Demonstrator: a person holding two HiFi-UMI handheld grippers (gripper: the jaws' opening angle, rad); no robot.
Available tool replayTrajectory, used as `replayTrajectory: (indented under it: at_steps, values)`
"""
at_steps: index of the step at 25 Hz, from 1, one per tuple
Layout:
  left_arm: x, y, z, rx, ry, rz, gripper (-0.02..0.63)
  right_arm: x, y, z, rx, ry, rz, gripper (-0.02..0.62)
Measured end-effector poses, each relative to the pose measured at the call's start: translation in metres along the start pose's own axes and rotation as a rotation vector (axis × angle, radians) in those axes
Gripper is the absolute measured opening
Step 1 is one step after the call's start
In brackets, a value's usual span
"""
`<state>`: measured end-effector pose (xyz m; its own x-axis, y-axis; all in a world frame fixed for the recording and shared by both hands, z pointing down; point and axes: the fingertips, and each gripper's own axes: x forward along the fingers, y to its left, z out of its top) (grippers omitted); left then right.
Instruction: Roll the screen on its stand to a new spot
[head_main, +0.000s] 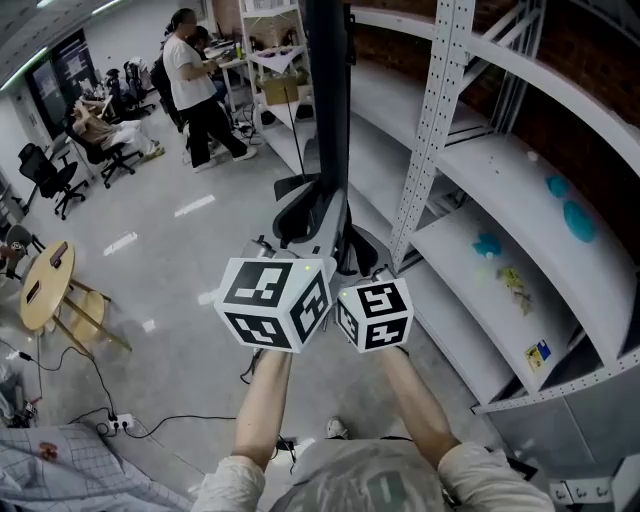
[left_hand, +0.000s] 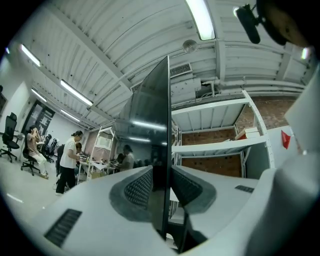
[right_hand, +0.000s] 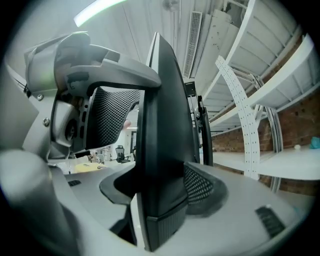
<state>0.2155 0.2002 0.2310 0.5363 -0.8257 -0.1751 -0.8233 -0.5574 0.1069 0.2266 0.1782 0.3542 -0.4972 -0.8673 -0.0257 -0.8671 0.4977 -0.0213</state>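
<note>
The tall black screen (head_main: 326, 100) stands edge-on in front of me, its stand (head_main: 352, 245) dark at the floor. My left gripper (head_main: 305, 235) and right gripper (head_main: 362, 262) sit side by side at the screen's lower part, marker cubes toward me. In the left gripper view the thin panel edge (left_hand: 161, 130) runs between the meshed pads (left_hand: 139, 187), which press on it. In the right gripper view a thicker black part of the screen (right_hand: 162, 125) fills the gap and both pads (right_hand: 200, 186) bear on it. The left gripper (right_hand: 95, 100) shows there at upper left.
A white perforated shelving rack (head_main: 470, 200) stands close on the right, with small blue items (head_main: 575, 215) on its shelves. A round wooden stool (head_main: 48, 285), a power strip with cables (head_main: 115, 425), office chairs (head_main: 50, 175) and people (head_main: 195, 85) are to the left and far back.
</note>
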Motion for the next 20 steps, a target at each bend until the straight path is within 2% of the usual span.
replayTrajectory:
  at_steps: [12,20]
  values:
    - [-0.033,-0.121,-0.006,0.045,-0.022,-0.020,0.126,-0.121,-0.025,0.006,-0.003,-0.003,0.040,0.261]
    - [-0.053,-0.193,-0.011,0.049,-0.034,-0.038,0.129,-0.194,-0.041,0.008,0.000,-0.021,0.032,0.256]
